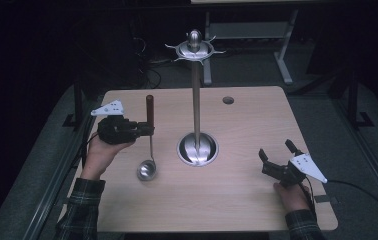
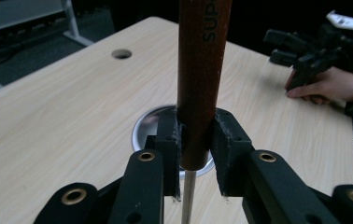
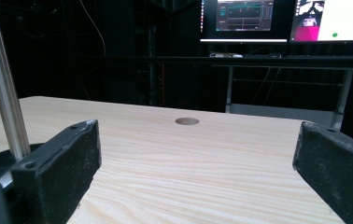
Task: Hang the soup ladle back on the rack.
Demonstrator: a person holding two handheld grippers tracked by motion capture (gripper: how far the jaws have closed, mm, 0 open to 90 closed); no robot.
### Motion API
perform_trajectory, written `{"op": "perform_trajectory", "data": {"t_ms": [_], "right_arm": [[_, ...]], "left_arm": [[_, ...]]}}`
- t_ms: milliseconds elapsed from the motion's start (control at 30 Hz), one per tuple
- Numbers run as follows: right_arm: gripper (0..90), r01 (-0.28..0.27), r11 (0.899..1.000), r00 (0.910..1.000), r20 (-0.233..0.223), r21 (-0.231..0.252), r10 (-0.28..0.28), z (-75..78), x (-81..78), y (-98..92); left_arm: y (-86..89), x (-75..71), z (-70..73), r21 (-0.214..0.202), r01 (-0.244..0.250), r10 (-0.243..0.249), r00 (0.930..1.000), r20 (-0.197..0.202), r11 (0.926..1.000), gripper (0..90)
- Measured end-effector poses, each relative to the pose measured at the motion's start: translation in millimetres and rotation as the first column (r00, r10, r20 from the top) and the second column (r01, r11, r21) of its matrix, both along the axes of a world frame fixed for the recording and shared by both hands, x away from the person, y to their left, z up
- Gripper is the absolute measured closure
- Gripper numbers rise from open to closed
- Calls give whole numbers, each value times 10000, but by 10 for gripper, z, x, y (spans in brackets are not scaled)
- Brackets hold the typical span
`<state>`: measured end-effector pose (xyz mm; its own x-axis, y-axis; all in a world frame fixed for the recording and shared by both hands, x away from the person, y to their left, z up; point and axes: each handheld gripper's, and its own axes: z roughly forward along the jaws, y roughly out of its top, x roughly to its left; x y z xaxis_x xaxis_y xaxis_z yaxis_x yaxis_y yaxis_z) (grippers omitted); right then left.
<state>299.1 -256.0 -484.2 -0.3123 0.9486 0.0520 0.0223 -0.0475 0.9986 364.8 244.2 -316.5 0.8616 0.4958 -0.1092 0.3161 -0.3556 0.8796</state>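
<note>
The left gripper (image 1: 147, 131), near the table's (image 1: 237, 200) left edge, has its jaws clamped on the lower end of the ladle's (image 1: 149, 145) brown wooden handle, pads pressed to both sides of it, so the ladle hangs upright with its steel bowl low over the wood just left of the utensil stand's (image 1: 197, 115) round base at the table's middle. The right gripper (image 1: 278, 155) rests near the right edge toward the front corner, its jaws spread wide with nothing between them, well apart from the stand and the ladle
</note>
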Motion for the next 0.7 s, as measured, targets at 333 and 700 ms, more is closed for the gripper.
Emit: {"op": "perform_trajectory", "data": {"t_ms": [333, 700], "right_arm": [[2, 1, 10000, 10000, -4, -1, -1, 0, -1, -1], [2, 0, 10000, 10000, -15, 7, 0, 0, -2, -1]], "left_arm": [[-107, -17, 271, -335, 104, -82, 9977, 668, 9994, 742], [-233, 0, 573, -638, 411, -335, 9927, 1157, 9971, 741]]}}
